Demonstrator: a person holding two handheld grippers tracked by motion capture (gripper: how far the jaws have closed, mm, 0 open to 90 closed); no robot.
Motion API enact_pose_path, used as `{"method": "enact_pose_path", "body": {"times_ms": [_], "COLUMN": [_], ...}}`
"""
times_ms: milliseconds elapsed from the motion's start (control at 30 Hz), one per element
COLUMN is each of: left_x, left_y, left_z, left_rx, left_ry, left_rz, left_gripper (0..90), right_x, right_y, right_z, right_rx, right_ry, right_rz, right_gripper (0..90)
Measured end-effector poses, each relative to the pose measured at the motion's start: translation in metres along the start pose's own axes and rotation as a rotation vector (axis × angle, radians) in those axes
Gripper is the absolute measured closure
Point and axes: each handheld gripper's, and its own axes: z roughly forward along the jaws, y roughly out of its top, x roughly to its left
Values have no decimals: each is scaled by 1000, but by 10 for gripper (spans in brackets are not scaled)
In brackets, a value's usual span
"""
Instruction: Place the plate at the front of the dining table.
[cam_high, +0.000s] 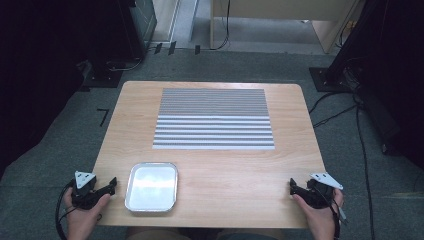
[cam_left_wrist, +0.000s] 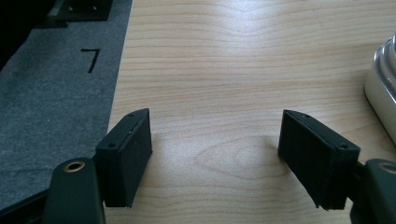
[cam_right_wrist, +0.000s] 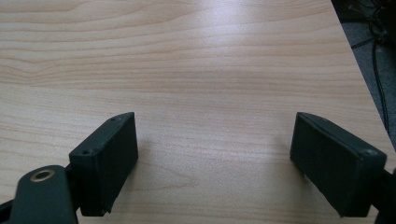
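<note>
The left hand-held gripper (cam_high: 111, 186) sits at the near left corner of the wooden surface (cam_high: 225, 170), held in the person's left hand (cam_high: 82, 212), its jaws spread with only bare wood between them. Just beside it, toward the middle of the near edge, lies a shallow metal tray (cam_high: 151, 186), rectangular with rounded corners; its shiny rim (cam_left_wrist: 380, 88) also shows at the right edge of the left gripper view, apart from the jaws. The right hand-held gripper (cam_high: 295, 187) rests at the near right corner, held in the person's right hand (cam_high: 320, 217), its jaws likewise spread wide over bare wood, well apart from the tray. A grey-and-white striped mat (cam_high: 214, 119) lies flat across the far half of the surface, centred between the left and right edges, and neither hand-held gripper touches it.
</note>
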Motion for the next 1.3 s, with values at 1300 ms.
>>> {"method": "enact_pose_path", "body": {"times_ms": [1300], "left_x": [-11], "left_y": [9], "left_z": [-17], "left_rx": [-23], "left_ry": [-56], "left_rz": [-67], "left_gripper": [194], "right_x": [91], "right_y": [29], "right_z": [-31], "right_rx": [-178], "right_ry": [61], "right_rz": [-5], "right_gripper": [386]}}
